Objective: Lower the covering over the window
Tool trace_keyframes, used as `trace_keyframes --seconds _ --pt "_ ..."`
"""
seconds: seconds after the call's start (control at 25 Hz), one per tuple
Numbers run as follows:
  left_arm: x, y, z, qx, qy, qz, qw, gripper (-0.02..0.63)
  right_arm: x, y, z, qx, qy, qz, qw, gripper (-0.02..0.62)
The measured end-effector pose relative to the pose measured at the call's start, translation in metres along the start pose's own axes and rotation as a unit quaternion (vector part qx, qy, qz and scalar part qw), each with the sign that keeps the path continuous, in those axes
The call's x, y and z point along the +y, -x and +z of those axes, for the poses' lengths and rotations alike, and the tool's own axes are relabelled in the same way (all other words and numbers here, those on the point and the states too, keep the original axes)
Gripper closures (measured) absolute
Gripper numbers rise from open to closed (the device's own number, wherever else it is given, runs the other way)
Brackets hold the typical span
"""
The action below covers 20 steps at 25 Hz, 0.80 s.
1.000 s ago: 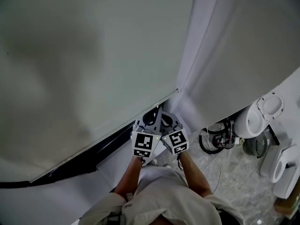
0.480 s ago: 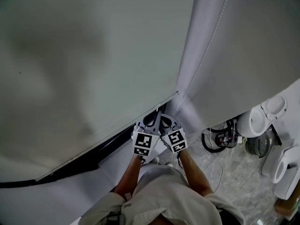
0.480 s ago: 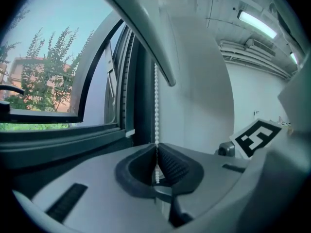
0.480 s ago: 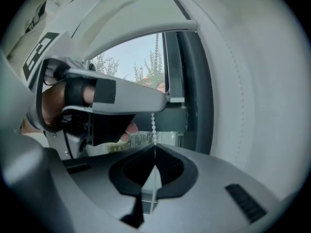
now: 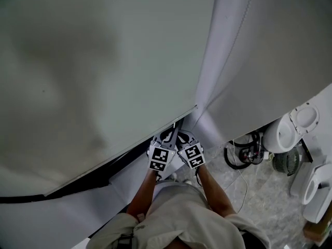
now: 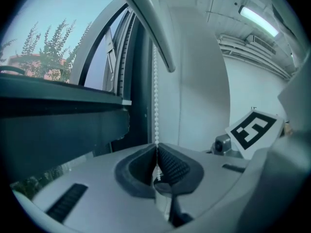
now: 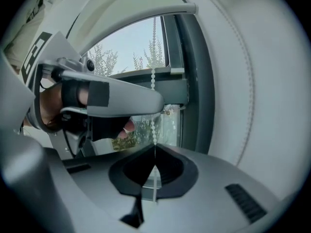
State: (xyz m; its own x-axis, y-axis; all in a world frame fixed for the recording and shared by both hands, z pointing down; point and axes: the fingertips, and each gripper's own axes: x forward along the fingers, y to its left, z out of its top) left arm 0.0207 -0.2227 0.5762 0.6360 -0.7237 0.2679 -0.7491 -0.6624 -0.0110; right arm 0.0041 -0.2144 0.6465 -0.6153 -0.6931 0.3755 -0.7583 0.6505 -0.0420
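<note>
A pale roller blind (image 5: 88,71) hangs over the window, its bottom bar (image 5: 124,149) slanting above the dark window frame (image 5: 88,183). Both grippers are side by side just below the bar's right end. My left gripper (image 5: 166,138) is shut on the white bead chain (image 6: 155,91), which runs straight up from its pads (image 6: 170,161). My right gripper (image 5: 182,137) is shut on another stretch of the bead chain (image 7: 153,89), and the left gripper (image 7: 112,98) shows beside it. In both gripper views the bar (image 7: 146,13) arcs overhead, with glass and trees below it.
A white curtain (image 5: 254,61) hangs right of the window. On the floor at the right are a coil of dark cable (image 5: 243,150), a small fan (image 5: 284,161) and white rounded fixtures (image 5: 285,131). The person's arms and shirt fill the bottom centre.
Both grippers have sunk with the bead chain held in them. The blind's bottom bar now sits a little lower over the window frame.
</note>
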Motion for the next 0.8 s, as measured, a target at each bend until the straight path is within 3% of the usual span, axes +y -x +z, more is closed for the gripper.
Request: trace_keyframes --seconds 0.36,0.6,0.68,0.8 --pt "-0.017 -0.009 -0.059 0.02 0.008 -0.008 0.9997 0.589 0.002 -0.003 -0.063 0.042 -0.014 0.004 0.999 0.598" --pt "-0.023 -0.004 -0.05 0.015 0.013 -0.003 0.9998 0.588 0.009 0.004 -0.062 0.064 -0.006 0.011 0.998 0.588" --pt "-0.021 -0.003 -0.046 0.014 0.013 0.006 0.9998 0.586 0.011 0.006 -0.067 0.079 0.002 0.019 0.997 0.536" --pt "-0.02 0.005 -0.041 0.006 0.019 0.015 0.9997 0.586 0.016 0.015 -0.073 0.082 -0.002 0.018 0.996 0.516"
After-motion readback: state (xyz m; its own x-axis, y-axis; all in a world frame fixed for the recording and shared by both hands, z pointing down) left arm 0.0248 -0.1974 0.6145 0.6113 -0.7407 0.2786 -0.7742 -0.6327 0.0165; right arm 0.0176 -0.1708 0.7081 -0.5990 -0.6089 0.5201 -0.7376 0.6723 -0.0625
